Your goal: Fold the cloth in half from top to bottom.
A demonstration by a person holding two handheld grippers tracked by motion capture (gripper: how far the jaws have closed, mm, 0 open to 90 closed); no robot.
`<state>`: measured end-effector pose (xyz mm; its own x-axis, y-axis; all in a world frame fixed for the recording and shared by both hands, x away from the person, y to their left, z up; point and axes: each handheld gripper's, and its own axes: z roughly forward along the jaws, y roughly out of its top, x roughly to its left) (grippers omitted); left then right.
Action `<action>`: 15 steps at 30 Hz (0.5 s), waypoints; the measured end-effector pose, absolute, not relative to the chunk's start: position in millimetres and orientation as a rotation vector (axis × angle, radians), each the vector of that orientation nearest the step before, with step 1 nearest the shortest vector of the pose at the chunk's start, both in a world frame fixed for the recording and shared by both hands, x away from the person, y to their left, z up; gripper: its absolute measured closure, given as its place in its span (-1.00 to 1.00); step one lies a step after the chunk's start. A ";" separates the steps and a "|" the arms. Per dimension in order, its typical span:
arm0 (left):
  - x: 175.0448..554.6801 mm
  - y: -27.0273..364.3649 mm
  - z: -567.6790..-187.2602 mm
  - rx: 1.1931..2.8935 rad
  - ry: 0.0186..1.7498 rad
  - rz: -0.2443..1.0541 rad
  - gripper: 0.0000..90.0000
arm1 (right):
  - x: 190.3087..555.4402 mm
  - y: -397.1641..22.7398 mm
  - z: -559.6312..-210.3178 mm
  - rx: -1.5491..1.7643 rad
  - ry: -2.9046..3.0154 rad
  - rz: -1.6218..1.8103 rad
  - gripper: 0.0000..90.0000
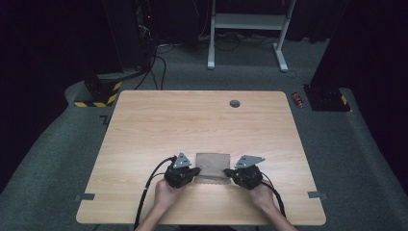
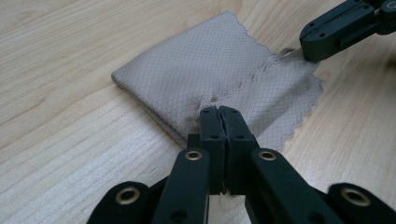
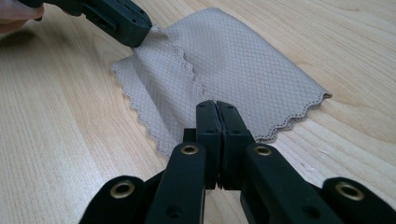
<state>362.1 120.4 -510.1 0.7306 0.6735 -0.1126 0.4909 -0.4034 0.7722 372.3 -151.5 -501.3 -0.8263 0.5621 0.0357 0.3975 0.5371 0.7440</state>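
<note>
Currently we list one folded beige microfibre cloth: light, limp, scallop-edged; left gripper and right gripper each pinch a near corner.

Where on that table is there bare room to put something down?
Bare wood runs from the folded cloth back to the round hole, and out to both side edges of the table. It is crowded near the front, where the left gripper and right gripper pinch the cloth.

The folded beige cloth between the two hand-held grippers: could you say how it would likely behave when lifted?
The cloth looks thin and puckers where the left hand-held gripper pinches it, so it is probably floppy and light. Lifted by its corners, it would likely sag and unfold rather than keep its shape.
</note>
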 end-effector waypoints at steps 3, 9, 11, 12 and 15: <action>360.5 120.3 -511.3 2.080 0.881 0.270 0.97 | 371.9 -151.8 -502.3 0.815 2.569 1.163 0.96; 358.6 120.5 -513.8 2.083 0.884 0.260 0.96 | 371.0 -152.2 -505.4 0.821 2.576 1.160 0.96; 357.6 120.8 -514.4 2.079 0.890 0.258 0.95 | 371.2 -152.6 -506.2 0.824 2.577 1.159 0.95; 357.2 121.1 -514.4 2.077 0.892 0.258 0.95 | 371.1 -153.2 -506.7 0.830 2.578 1.159 0.94; 355.6 122.7 -513.9 2.068 0.897 0.260 0.93 | 370.9 -155.0 -507.2 0.841 2.575 1.169 0.91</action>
<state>355.6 122.7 -513.9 0.7218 0.6796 -0.1310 0.5041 -0.3865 0.7723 370.9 -155.0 -507.2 -0.8208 0.5683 0.0576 0.4174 0.5280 0.7396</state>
